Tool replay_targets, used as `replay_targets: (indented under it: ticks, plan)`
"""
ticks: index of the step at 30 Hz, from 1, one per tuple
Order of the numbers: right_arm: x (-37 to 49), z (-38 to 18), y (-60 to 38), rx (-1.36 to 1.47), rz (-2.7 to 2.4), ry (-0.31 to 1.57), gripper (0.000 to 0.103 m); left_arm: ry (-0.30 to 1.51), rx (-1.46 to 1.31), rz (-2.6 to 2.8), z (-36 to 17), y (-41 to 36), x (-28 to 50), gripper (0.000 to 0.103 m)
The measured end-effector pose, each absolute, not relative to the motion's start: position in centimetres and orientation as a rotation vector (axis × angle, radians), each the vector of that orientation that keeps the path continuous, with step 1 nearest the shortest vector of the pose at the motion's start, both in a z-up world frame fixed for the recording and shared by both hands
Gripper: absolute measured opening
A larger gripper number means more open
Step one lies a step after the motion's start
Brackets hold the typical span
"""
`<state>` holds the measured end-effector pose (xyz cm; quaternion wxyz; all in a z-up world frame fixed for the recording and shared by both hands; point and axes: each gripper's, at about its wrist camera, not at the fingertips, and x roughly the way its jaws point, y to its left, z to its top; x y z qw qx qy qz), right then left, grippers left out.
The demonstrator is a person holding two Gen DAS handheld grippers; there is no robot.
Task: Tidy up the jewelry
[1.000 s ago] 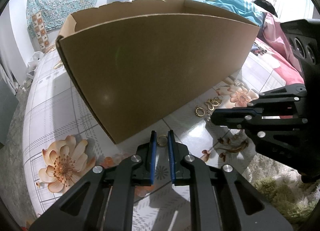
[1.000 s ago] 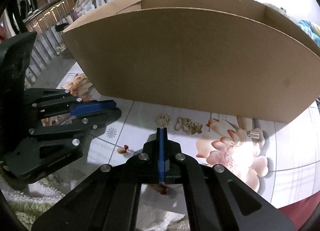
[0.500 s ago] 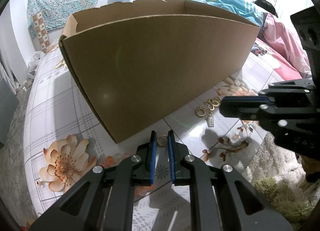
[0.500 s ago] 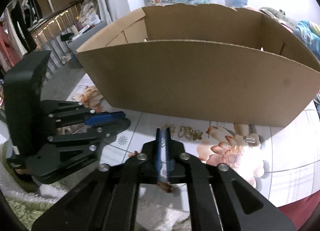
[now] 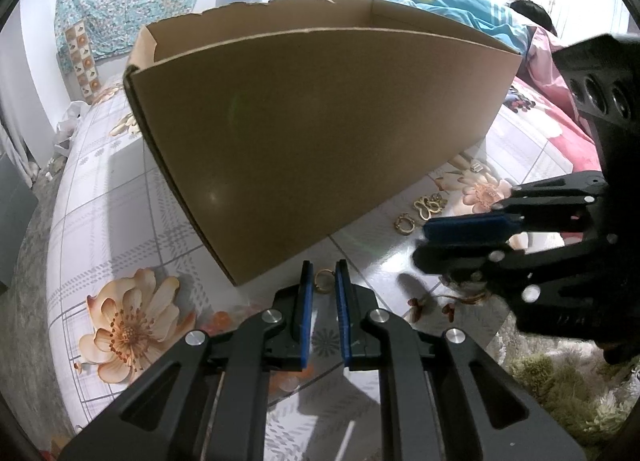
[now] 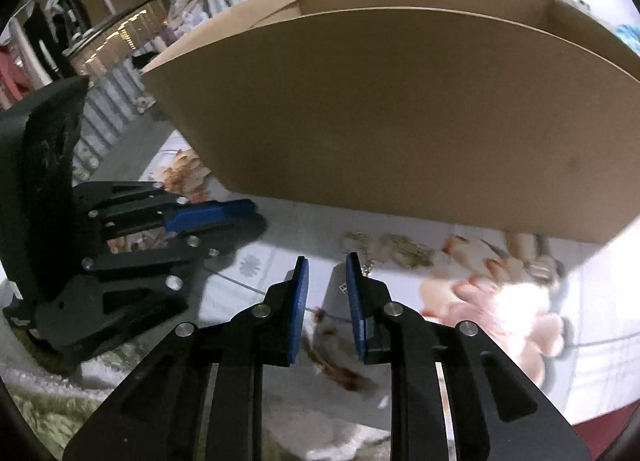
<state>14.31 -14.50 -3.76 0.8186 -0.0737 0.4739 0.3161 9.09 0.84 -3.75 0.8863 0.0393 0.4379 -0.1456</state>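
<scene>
Flower-print tablecloth [image 5: 100, 229] carrying brown cardboard box [image 5: 320, 133]; left gripper [image 5: 323, 281] clamping small gold ring [image 5: 322, 280]; right gripper [image 6: 326, 281] just spreading apart, holding nothing.

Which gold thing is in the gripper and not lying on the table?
The small gold ring between the left gripper pads; the other gold pieces lie loose on the table beside the box.
</scene>
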Motion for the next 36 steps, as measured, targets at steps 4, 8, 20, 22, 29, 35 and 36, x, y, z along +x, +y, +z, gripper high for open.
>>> replay_targets:
  ticks: [4, 8, 20, 22, 29, 35, 36]
  plan:
    - [15.0, -3.7, -15.3, -0.139, 0.624, 1.016, 0.017, 0.909, 0.081, -0.304, -3.8, 0.9, 9.1, 0.011]
    - [15.2, -3.2, -15.0, -0.153, 0.631, 0.997, 0.018, 0.911, 0.083, -0.302, -3.8, 0.9, 9.1, 0.011]
    - [14.1, -3.8, -13.5, -0.257, 0.651, 0.949, 0.018, 0.909, 0.079, -0.298, -3.9, 0.9, 9.1, 0.011]
    - [14.3, -4.1, -13.2, -0.278, 0.653, 0.956, 0.018, 0.909, 0.079, -0.298, -3.9, 0.9, 9.1, 0.011]
    - [14.5, -4.1, -13.4, -0.304, 0.662, 0.951, 0.008, 0.909, 0.077, -0.298, -3.9, 0.9, 9.1, 0.011]
    - [14.3, -4.1, -14.1, -0.287, 0.671, 0.957, 0.0, 0.908, 0.079, -0.298, -3.9, 1.0, 9.0, 0.011]
    - [14.2, -4.0, -14.2, -0.28, 0.677, 0.961, 0.0, 0.908, 0.08, -0.298, -3.9, 1.0, 9.0, 0.011]
